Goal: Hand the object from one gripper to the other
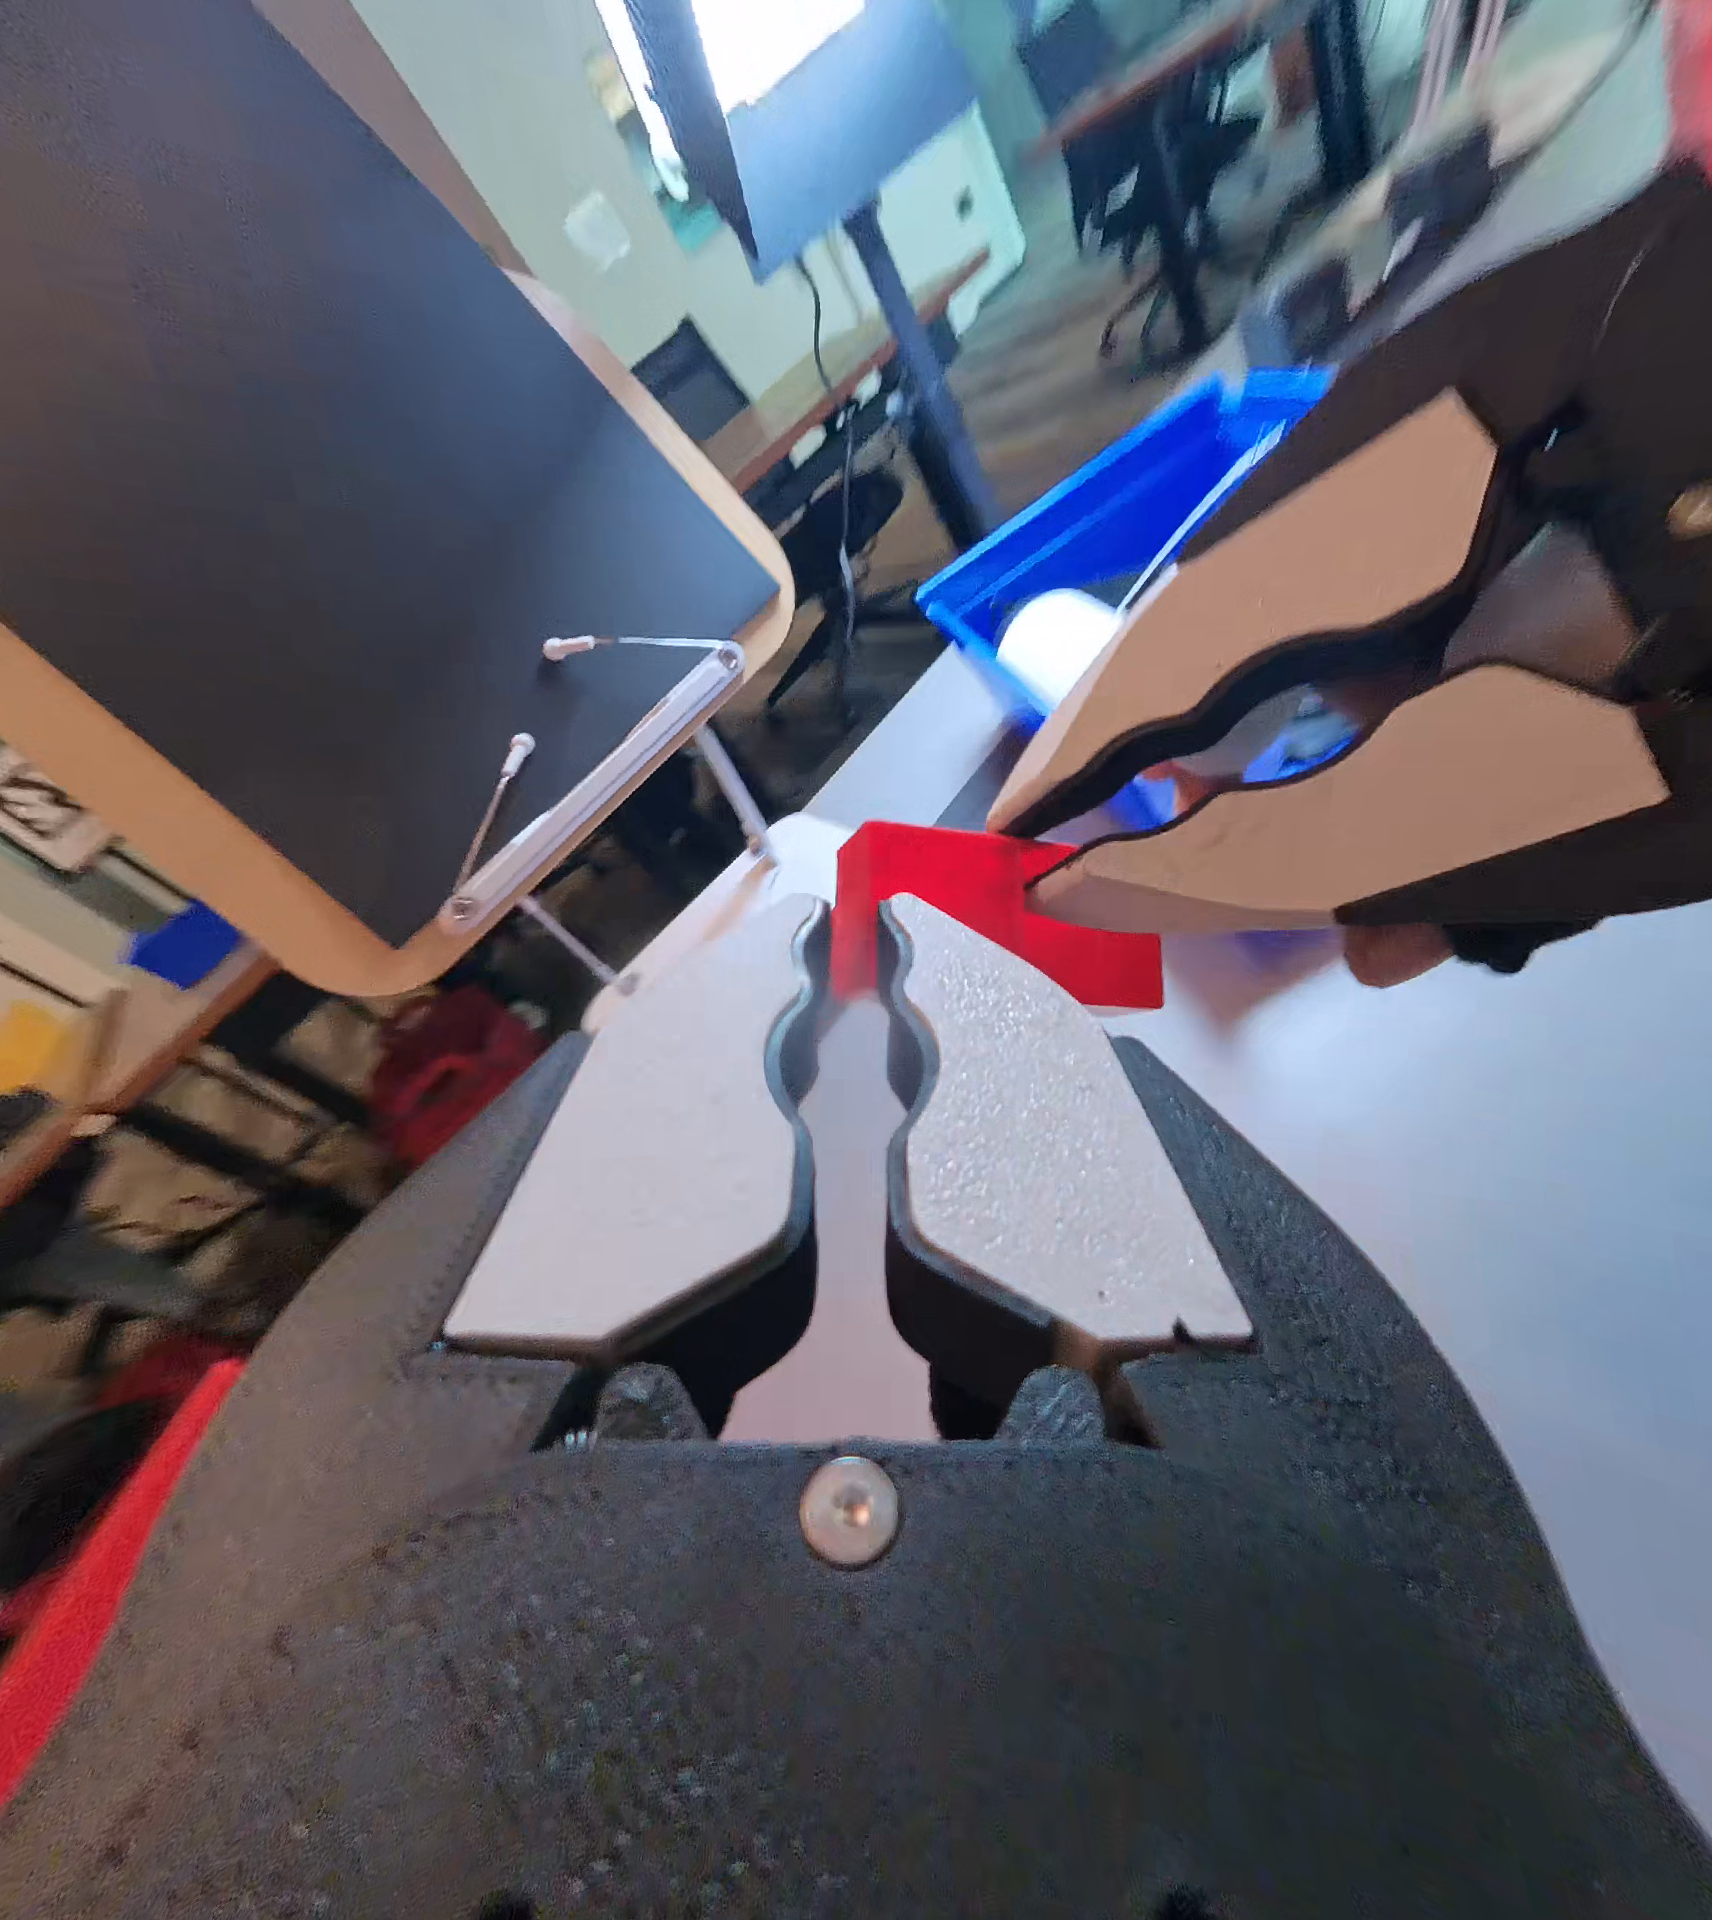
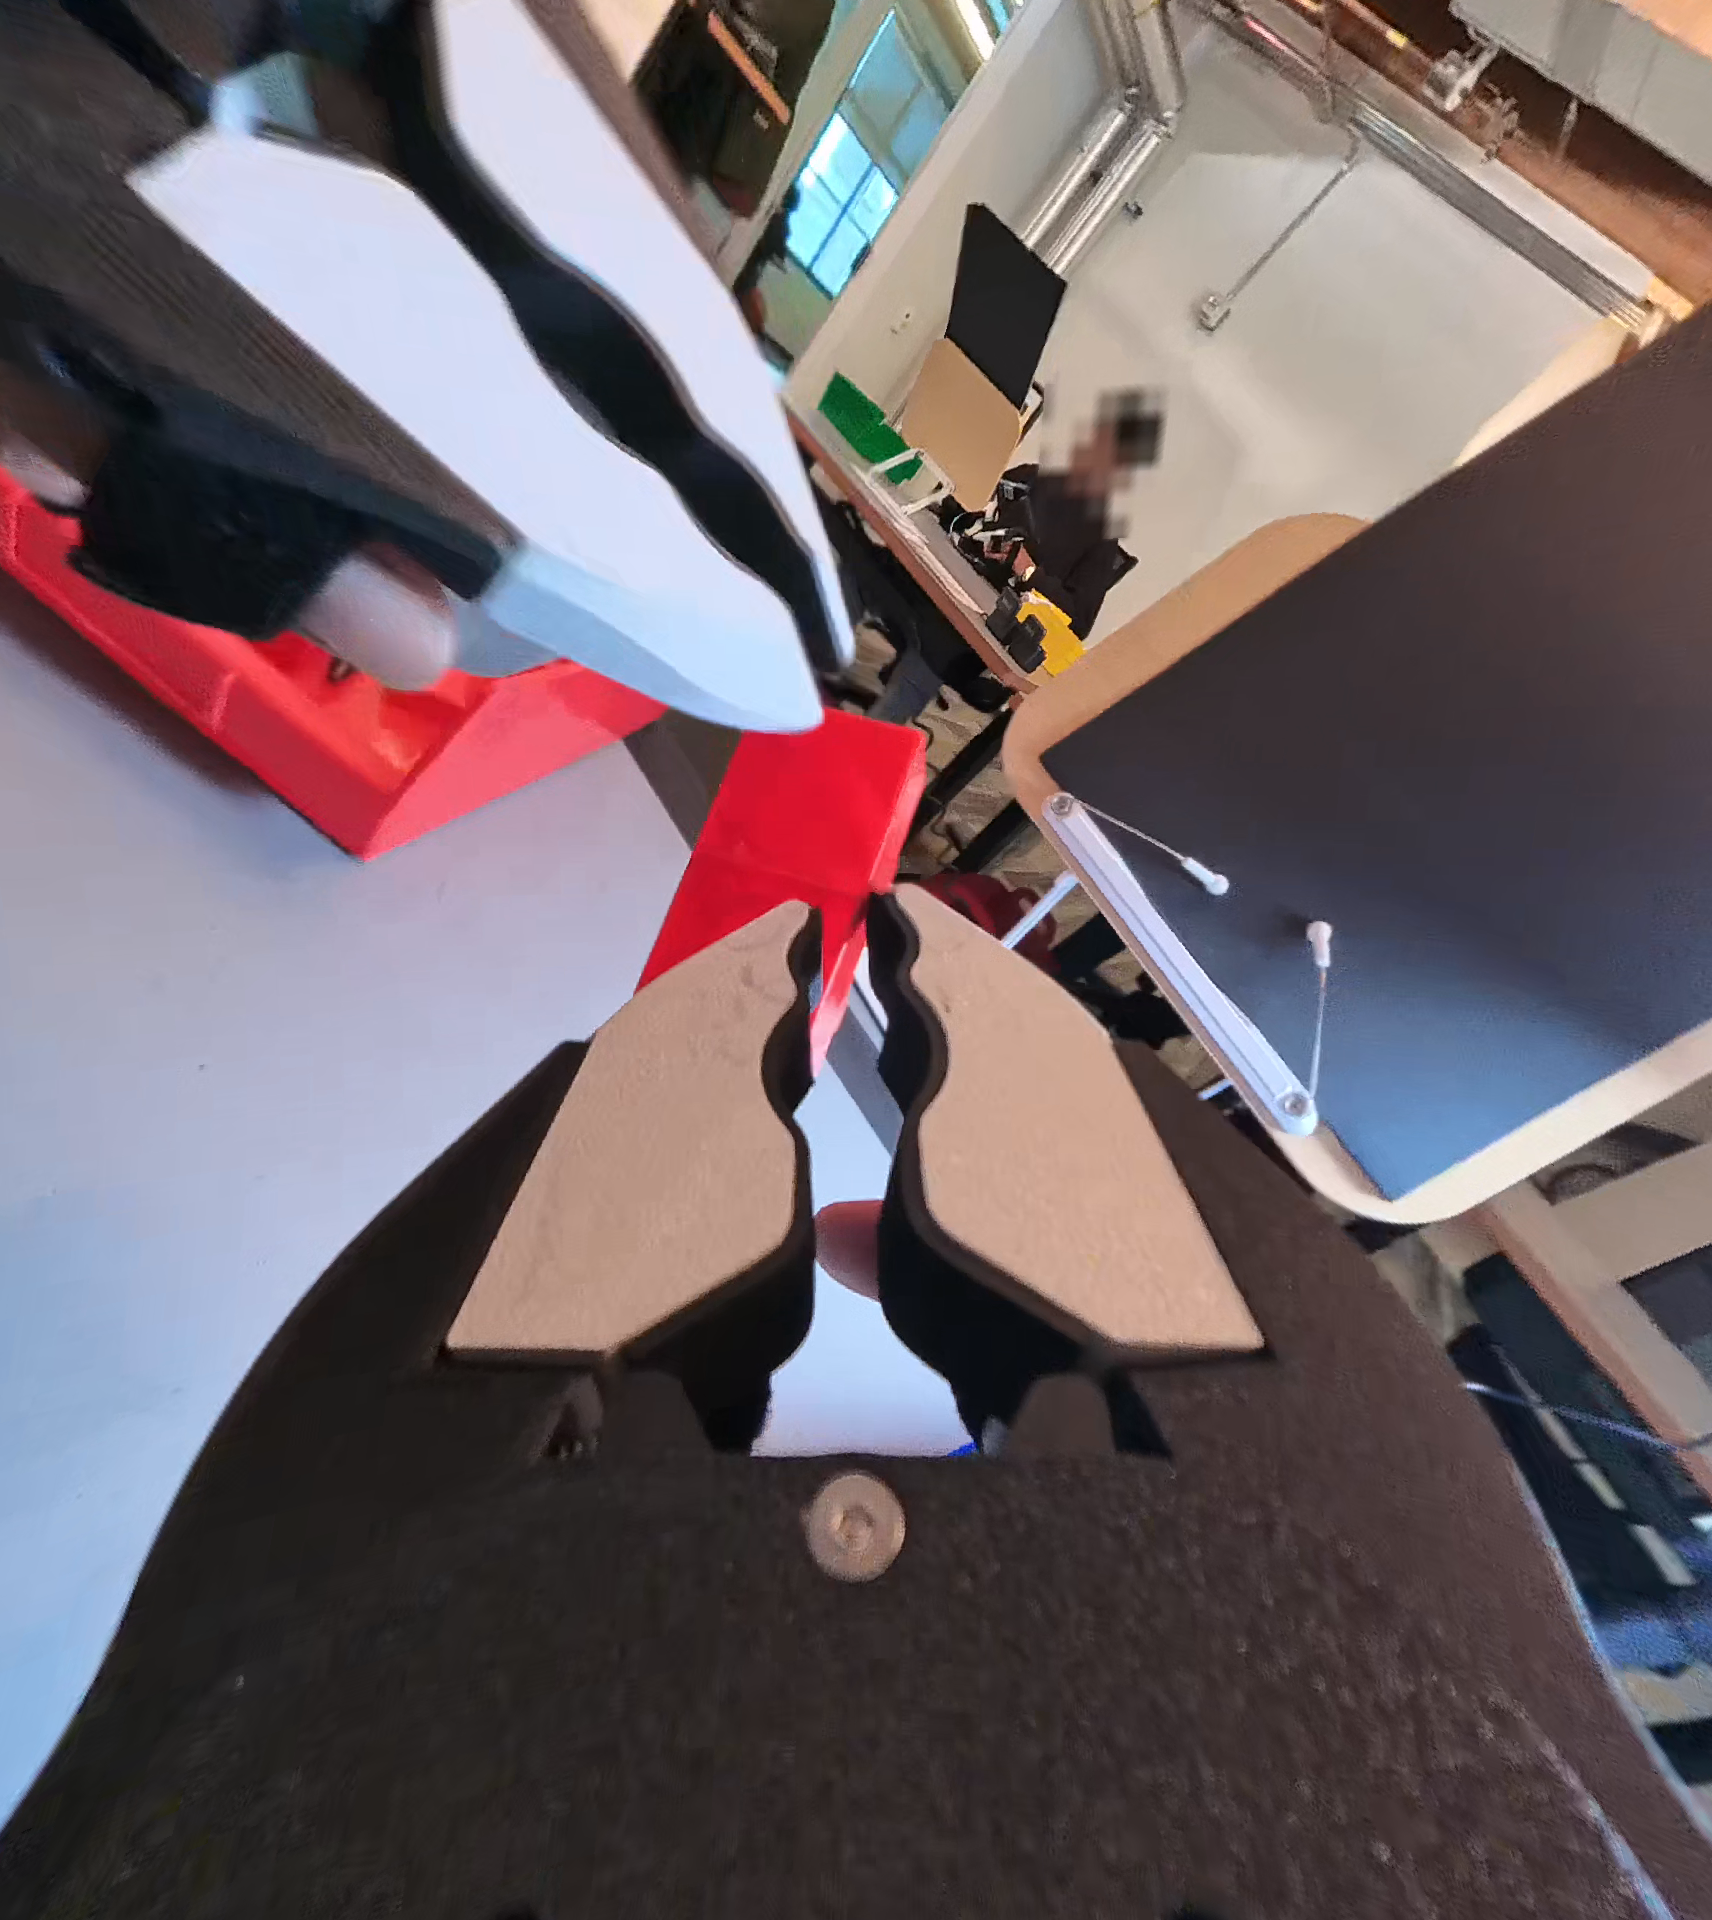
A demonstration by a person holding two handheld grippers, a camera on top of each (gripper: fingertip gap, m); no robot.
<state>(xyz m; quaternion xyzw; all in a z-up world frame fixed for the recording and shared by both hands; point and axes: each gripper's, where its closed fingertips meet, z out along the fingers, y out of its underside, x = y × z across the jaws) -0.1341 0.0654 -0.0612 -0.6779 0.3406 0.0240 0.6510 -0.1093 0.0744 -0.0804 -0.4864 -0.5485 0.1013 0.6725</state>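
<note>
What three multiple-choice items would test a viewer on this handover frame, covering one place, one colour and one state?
1. The blue plastic bin sits:
A) under a chair
B) behind the right gripper
C) on a wall hook

2. The angular plastic piece at the fingertips is:
A) red
B) green
C) yellow

3. The angular plastic piece is:
A) lying loose on the table
B) clamped by the right gripper alone
C) clamped by the left gripper and the right gripper together

Answers:
1 B: the left wrist view shows the bin past the right gripper's fingers.
2 A: it is bright red in both views.
3 C: each wrist view shows its own fingertips closed on the piece, and the other gripper's tips are on it too.
</note>
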